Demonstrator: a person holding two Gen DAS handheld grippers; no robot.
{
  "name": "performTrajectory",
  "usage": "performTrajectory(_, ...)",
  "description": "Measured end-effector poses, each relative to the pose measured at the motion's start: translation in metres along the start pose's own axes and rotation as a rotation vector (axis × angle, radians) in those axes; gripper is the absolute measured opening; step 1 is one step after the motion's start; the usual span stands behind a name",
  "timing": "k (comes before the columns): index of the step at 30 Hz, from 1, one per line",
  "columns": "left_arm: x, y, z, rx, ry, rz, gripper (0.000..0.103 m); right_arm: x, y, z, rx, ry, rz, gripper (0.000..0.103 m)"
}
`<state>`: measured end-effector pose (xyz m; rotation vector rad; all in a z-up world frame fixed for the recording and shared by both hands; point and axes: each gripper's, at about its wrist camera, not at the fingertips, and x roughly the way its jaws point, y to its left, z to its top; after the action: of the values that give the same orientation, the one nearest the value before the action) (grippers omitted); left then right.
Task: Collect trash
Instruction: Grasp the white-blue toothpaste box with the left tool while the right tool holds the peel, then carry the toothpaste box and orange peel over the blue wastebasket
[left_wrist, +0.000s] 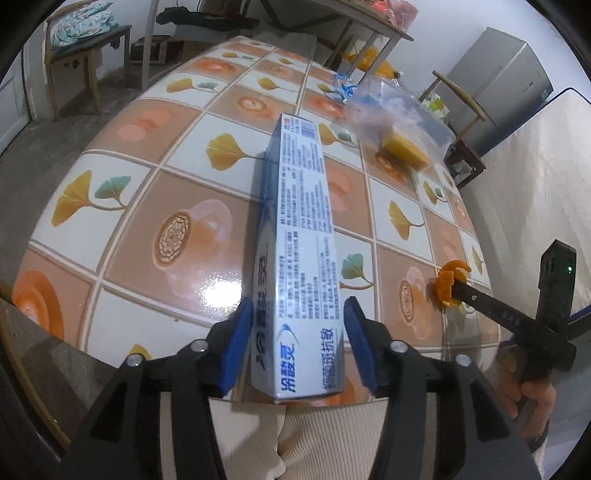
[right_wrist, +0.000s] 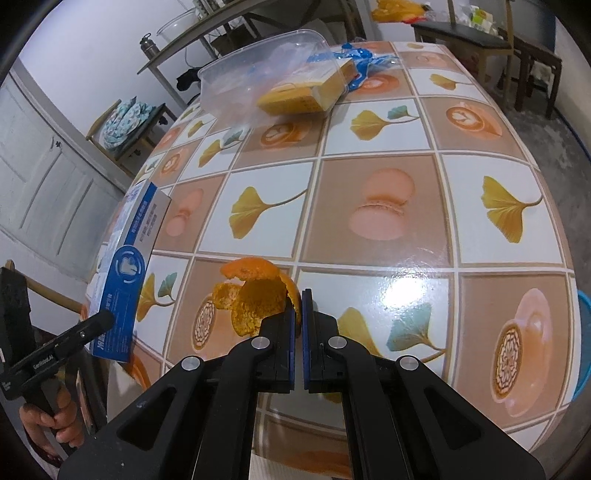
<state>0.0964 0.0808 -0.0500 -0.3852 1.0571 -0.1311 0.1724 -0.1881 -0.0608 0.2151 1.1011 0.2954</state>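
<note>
Far across the tabletop (right_wrist: 369, 221) sits a clear plastic tub (right_wrist: 266, 59) with a yellow box (right_wrist: 306, 96) in it, one end poking over the rim; crumpled blue wrapping (right_wrist: 360, 61) lies just behind — what else the tub holds is blurred through the plastic. My left claw (left_wrist: 295, 350) is spread around a toothpaste box (left_wrist: 295, 221); its left pad touches the box, the right pad stands apart. My right claw (right_wrist: 298, 328) is pressed together, pinching orange peel (right_wrist: 255, 295) by its edge — whether the peel rests on the tabletop I cannot tell.
</note>
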Motion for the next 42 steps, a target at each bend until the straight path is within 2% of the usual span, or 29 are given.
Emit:
performTrajectory(11,0.014,-0.004,0.033,0.024,-0.016,0.018,0.056,0.003,-0.001,0.003,-0.012,0.032,0.016,0.006)
performTrajectory(15,0.025,-0.007,0.043,0.049,-0.015,0.049,0.056,0.005,-0.001,0.007,-0.011,0.042,0.032,0.012)
performTrajectory(21,0.039,-0.005,0.051,0.067,-0.004,0.084,0.056,0.008,0.003,0.009,-0.033,0.050,0.030,0.017)
performTrajectory(29,0.041,-0.005,0.052,0.074,-0.017,0.098,0.044,0.010,0.015,0.009,-0.100,0.054,-0.015,0.017)
performTrajectory(34,0.041,-0.005,0.052,0.067,-0.023,0.089,0.041,0.012,0.027,0.007,-0.176,0.047,-0.087,0.017)
performTrajectory(42,0.034,-0.003,0.050,0.056,-0.045,0.070,0.033,0.012,0.029,0.005,-0.188,0.030,-0.125,0.007)
